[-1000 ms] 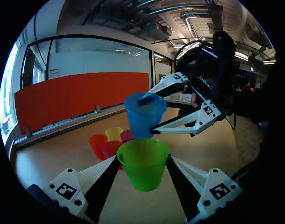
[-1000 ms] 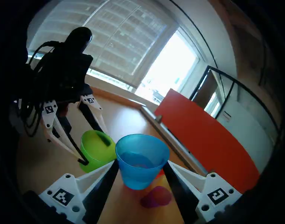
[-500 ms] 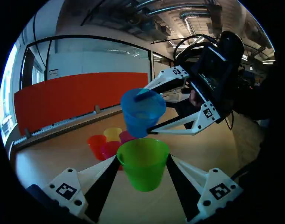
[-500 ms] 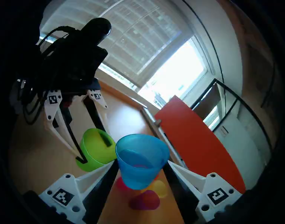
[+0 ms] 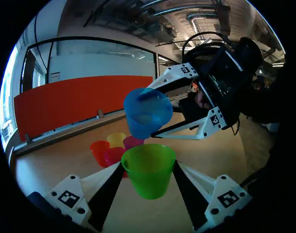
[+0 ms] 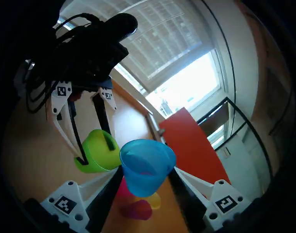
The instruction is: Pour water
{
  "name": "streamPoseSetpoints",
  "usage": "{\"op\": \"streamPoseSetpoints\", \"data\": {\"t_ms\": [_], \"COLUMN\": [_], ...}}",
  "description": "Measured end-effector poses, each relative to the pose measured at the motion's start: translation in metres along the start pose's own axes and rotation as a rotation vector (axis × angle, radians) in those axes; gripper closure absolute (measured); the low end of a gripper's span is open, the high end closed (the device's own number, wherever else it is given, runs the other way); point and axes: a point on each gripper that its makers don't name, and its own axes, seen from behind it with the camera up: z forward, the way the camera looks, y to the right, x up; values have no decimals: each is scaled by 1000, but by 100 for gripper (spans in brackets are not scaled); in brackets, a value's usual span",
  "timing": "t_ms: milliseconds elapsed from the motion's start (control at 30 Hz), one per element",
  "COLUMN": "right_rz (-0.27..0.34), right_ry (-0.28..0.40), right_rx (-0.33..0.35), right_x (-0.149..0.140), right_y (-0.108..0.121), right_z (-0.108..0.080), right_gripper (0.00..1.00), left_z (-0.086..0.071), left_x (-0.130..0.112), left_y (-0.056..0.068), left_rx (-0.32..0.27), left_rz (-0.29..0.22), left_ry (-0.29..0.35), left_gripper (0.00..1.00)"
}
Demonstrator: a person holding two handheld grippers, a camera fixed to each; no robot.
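Fingers (image 5: 105, 190) of my L gripper (image 5: 148, 165) are clamped on a green plastic cup (image 5: 148, 178), one finger per side, cup upright, mouth up, held off the wooden table (image 5: 51, 167). Right gripper view shows the same grip from across: L gripper (image 6: 95, 153) pinches the green cup (image 6: 94, 157) at both walls.

R gripper (image 6: 147, 173): both fingers grasp a blue plastic cup (image 6: 146, 171) at its sides. Left gripper view has the R gripper (image 5: 148, 115) reaching in from the right with a hand (image 5: 200, 99) behind it. Blue cup (image 5: 147, 112) is tilted, mouth turned toward my L camera and leftward. It sits above and just beyond the green cup's far rim. Rims are close; I see a gap, no contact.

Contents: a faint liquid line shows inside the blue cup in the right gripper view; amt cannot be told.

Bkgd, on the table, far and left of the green cup: orange cup (image 5: 99, 149), yellow cup (image 5: 116, 138), two magenta cups (image 5: 113, 155), grouped touching or nearly so. Red partition panel (image 5: 78, 99) stands along the far edge. Bright window (image 6: 186, 85) lies beyond it in the right gripper view.
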Motion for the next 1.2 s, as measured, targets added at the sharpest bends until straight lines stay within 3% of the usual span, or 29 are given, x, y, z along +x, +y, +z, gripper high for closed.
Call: {"op": "streamPoseSetpoints", "data": {"t_ms": [1200], "right_rz": [-233], "right_ry": [-21], "right_rx": [-17], "right_x": [3], "right_y": [10], "right_z": [4], "right_gripper": [13], "left_z": [7], "left_x": [7], "left_y": [-3], "left_rx": [-3], "left_rz": [10], "left_ry": [13], "left_gripper": [13]}}
